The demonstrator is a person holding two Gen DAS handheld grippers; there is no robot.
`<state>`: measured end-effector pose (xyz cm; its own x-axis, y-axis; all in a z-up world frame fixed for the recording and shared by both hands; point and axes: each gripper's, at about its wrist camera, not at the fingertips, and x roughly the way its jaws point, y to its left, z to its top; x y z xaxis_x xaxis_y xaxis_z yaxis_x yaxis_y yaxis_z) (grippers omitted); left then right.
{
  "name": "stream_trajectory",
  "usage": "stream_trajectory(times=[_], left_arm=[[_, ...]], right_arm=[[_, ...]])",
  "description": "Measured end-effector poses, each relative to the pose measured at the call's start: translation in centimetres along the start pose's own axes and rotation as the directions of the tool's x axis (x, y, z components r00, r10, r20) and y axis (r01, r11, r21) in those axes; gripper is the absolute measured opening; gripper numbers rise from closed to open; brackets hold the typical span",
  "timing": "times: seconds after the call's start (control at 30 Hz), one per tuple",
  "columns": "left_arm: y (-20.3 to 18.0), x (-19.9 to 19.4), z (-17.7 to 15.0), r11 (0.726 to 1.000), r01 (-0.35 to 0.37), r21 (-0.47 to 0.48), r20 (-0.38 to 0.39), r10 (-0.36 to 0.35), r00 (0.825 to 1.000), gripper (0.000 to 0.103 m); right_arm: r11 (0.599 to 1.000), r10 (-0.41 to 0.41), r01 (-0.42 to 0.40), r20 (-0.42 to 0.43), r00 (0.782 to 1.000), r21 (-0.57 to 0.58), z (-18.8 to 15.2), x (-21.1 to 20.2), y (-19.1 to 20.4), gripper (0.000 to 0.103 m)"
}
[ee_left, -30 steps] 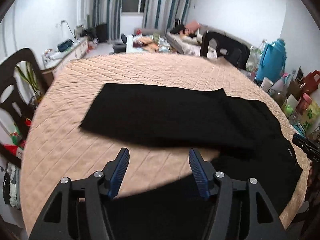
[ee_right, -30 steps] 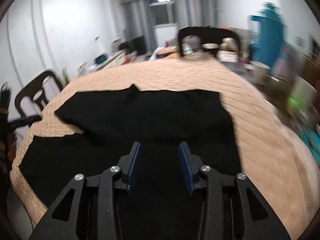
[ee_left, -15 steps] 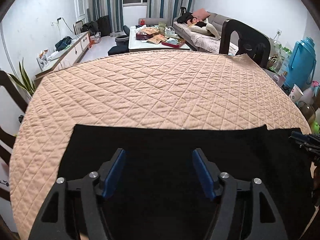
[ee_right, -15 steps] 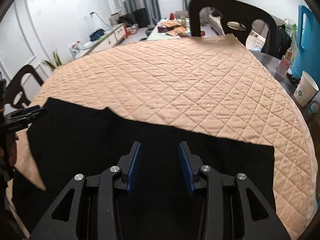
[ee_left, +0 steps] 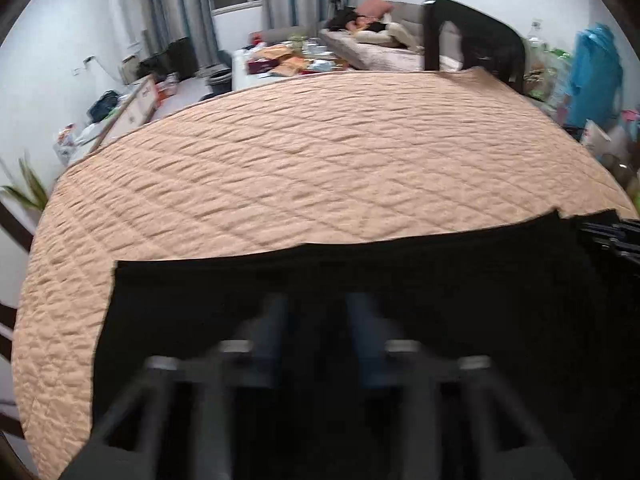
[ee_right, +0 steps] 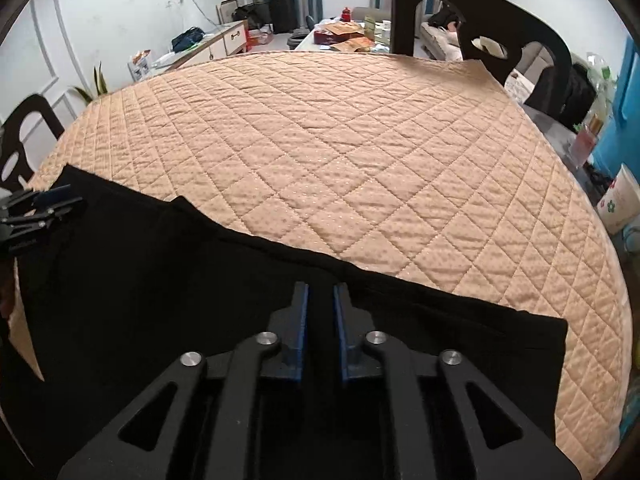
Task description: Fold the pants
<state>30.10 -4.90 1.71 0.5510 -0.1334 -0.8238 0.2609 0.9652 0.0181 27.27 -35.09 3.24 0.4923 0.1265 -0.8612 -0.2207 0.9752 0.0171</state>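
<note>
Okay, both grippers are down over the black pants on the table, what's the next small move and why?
Probably close both grippers on the fabric's far edge. The right gripper has its fingers narrowly apart right at the edge of the black pants; the left gripper, blurred, sits over the same edge, so pinching would prepare the next fold.

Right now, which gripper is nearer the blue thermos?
Right. The thermos stands off the table's right edge; the right gripper works that side of the pants, the left gripper farther away.

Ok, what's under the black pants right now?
The black pants lie flat on the quilted tan cover, which shows all around their far edge. Whatever the fabric overlaps beneath is covered, so unseen.
</note>
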Motion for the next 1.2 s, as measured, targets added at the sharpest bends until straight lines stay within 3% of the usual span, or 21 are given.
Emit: stream_trajectory(times=[0.2, 0.4, 0.67, 0.77, 0.9, 1.0, 1.13, 1.2], left_arm=[[-0.7, -2.2, -0.6, 0.999, -0.047, -0.005, 0.031, 0.047, 0.998, 0.004], [-0.4, -9.4, -3.4, 1.000, -0.020, -0.007, 0.157, 0.020, 0.987, 0.004], [-0.9, -19.4, -14.7, 0.996, 0.074, -0.041, 0.316, -0.057, 0.947, 0.004], [-1.4, -20.5, -19.7, 0.989, 0.127, -0.073, 0.309, -0.099, 0.946, 0.004], [-1.9, -19.5, -24.6, 0.973, 0.199, -0.116, 0.249, -0.165, 0.954, 0.005], [-2.1, -18.5, -26.4, 0.969, 0.204, -0.139, 0.208, -0.173, 0.963, 0.005], [-1.0, -19.6, -27.3, 0.953, 0.219, -0.208, 0.243, -0.167, 0.955, 0.005], [-0.6, -20.7, -27.4, 0.950, 0.215, -0.228, 0.271, -0.151, 0.951, 0.012]], right_arm=[[1.000, 0.012, -0.013, 0.058, 0.998, 0.021, -0.2, -2.1, -0.3, 0.008], [0.997, 0.072, -0.078, 0.214, 0.974, 0.019, -3.0, -9.8, 0.3, 0.007], [0.990, 0.131, -0.144, 0.363, 0.923, 0.008, -15.1, -18.9, 2.8, 0.007], [0.979, 0.166, -0.197, 0.374, 0.912, 0.046, -19.6, -20.1, 3.0, 0.007], [0.959, 0.192, -0.248, 0.334, 0.923, 0.134, -24.8, -19.3, 2.8, 0.007], [0.938, 0.214, -0.277, 0.279, 0.936, 0.208, -27.4, -17.5, 2.3, 0.010], [0.902, 0.260, -0.341, 0.295, 0.919, 0.266, -28.8, -17.2, 1.3, 0.030], [0.900, 0.248, -0.339, 0.317, 0.915, 0.275, -29.2, -17.9, 1.1, 0.039]])
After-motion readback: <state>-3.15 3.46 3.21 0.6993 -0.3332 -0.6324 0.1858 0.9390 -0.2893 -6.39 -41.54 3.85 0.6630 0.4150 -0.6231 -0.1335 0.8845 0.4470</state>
